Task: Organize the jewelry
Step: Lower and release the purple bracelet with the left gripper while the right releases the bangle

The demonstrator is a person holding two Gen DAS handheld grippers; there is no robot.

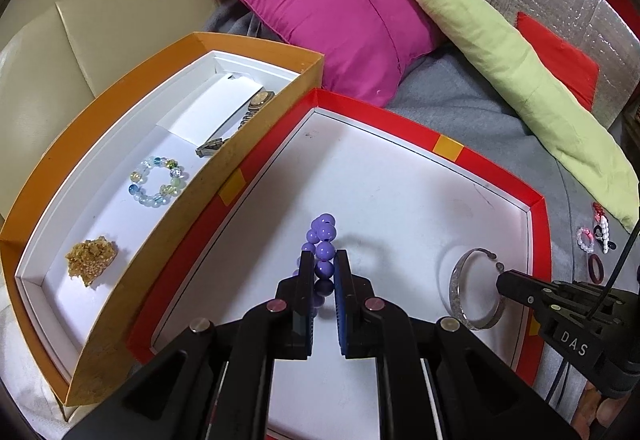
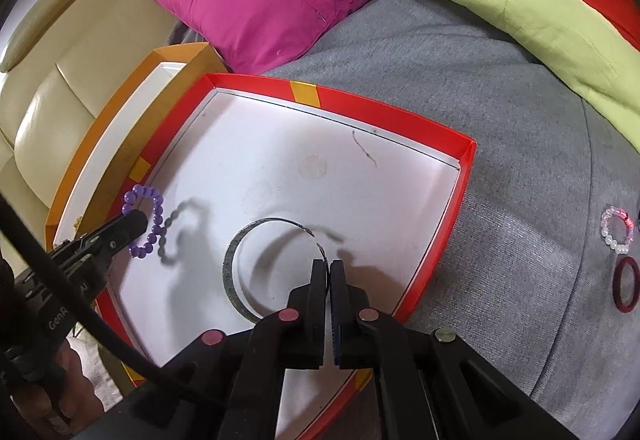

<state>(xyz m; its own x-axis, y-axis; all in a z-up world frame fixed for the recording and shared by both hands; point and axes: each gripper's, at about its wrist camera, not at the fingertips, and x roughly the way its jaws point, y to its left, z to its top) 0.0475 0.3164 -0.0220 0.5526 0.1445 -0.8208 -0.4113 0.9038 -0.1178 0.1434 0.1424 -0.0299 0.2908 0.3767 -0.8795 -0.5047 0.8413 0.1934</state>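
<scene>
2 grippers over red tray (image 1: 538, 224): left gripper (image 1: 323, 260) pinches purple bracelet (image 1: 323, 236), right gripper (image 2: 330, 267) clamps silver bangle (image 2: 230, 272).

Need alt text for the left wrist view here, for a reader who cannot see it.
The left gripper is shut on a purple bead bracelet over the white floor of a red-rimmed box, while the right gripper pinches a silver open bangle there. An orange-rimmed box alongside holds a pale glass-bead bracelet.

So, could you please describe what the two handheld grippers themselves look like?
Both the left gripper and right gripper are matte black, with flat parallel fingers, blue ribbed pads and round metal pivot pins. White lettering marks each body, and a black cable trails from the left one.
</scene>
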